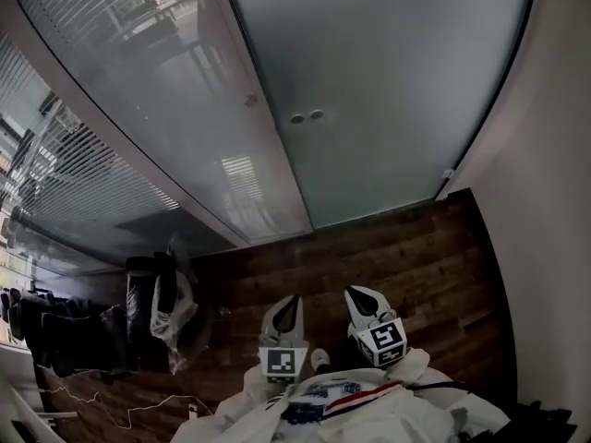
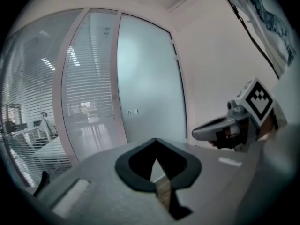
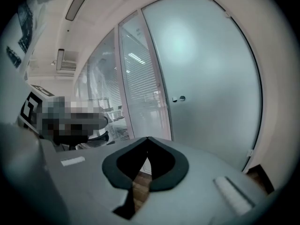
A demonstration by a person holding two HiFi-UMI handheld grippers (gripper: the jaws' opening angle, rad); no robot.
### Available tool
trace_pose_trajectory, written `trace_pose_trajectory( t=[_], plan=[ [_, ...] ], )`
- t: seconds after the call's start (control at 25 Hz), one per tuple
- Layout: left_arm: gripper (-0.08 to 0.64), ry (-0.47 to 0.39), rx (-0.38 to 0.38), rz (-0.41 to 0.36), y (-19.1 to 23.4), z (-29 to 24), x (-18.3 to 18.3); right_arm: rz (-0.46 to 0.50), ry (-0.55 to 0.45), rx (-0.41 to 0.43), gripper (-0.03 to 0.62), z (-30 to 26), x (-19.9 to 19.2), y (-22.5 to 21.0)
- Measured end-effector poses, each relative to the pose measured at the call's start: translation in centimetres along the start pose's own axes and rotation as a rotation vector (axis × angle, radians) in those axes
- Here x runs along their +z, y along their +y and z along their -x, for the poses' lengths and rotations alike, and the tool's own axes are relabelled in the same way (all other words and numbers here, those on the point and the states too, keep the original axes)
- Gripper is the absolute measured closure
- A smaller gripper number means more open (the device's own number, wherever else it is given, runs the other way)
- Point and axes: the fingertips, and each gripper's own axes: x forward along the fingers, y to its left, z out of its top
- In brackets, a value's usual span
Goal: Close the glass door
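Observation:
The frosted glass door (image 1: 388,81) fills the upper middle of the head view, with two small round fittings (image 1: 307,116) near its left edge. It lies flush with the fixed panel beside it, and I see no gap. Both grippers hover low over the wooden floor (image 1: 388,257), well short of the door. My left gripper (image 1: 294,300) is shut, tips touching, with nothing held (image 2: 155,139). My right gripper (image 1: 355,292) beside it is also shut and empty (image 3: 147,138). Both point toward the door (image 2: 145,78) (image 3: 211,78).
A fixed glass panel with blinds (image 1: 157,72) stands left of the door. A white wall (image 1: 545,210) closes the right side. Dark clothes on a rack (image 1: 65,335), a black bag with a plastic sack (image 1: 171,307) and a loose cable (image 1: 138,409) lie at the left.

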Motion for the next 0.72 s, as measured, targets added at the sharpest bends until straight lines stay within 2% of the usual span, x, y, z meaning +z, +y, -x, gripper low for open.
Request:
trace_pose_trajectory(
  t=[0.2,0.4,0.52,0.72],
  plan=[
    [0.558,0.032,-0.05,-0.013,-0.2,2.2,-2.2,0.033,-0.025,-0.066,0.586,2.5,1.3,1.7],
    [0.558,-0.041,-0.02,-0.012,-0.5,3.4,1.1,0.038,-0.04,-0.061,0.586,3.9,2.7,2.1],
    [0.558,-0.063,-0.013,-0.015,-1.0,3.1,3.3,0.08,-0.075,-0.042,0.586,3.7,4.6,2.2],
    [0.558,-0.108,-0.034,-0.076,-2.4,2.8,6.0,0.095,-0.117,-0.028,0.586,3.8,6.5,1.8]
  ],
)
